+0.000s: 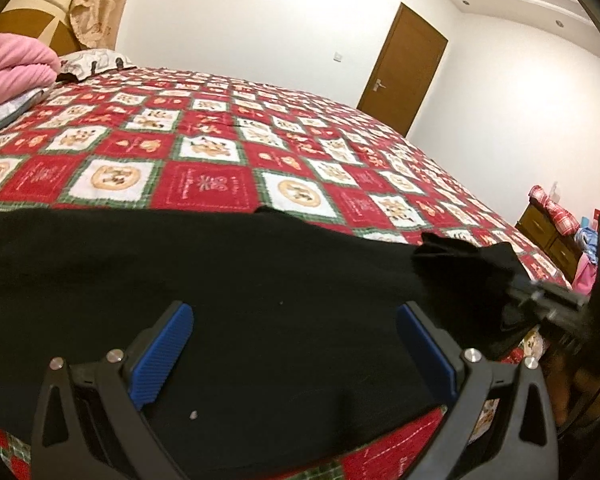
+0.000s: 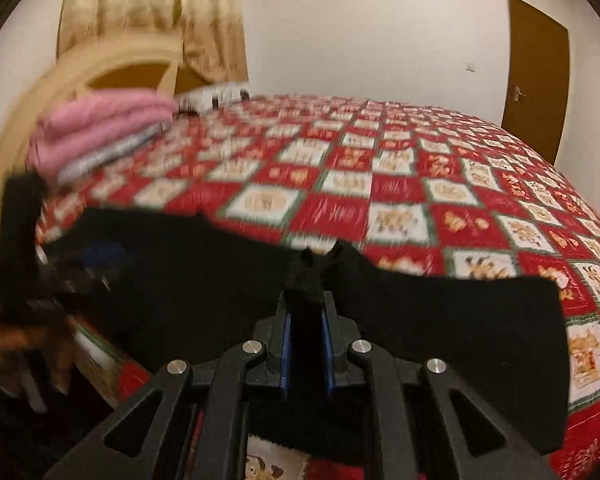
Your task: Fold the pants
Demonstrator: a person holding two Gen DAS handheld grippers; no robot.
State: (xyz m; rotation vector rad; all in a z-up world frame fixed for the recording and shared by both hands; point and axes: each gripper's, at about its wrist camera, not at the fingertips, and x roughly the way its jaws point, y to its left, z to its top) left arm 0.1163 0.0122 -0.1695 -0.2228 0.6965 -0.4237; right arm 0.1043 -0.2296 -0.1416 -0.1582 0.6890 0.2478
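Pants (image 1: 220, 280): I see plain black.
Bedspread (image 1: 220, 152): I see red and white squares, green plaid borders, tan motifs.
Blanket (image 1: 16, 68): I see pink, folded.
Gripper pads (image 1: 162, 356): I see blue on black frames.
Door (image 1: 404, 68): I see brown.
Curtain (image 2: 152, 12): I see pale gold.
Walls (image 1: 260, 12): I see white.

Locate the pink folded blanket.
Pink blanket sits at the bed's head end, left in both views, beside the pillow and headboard.
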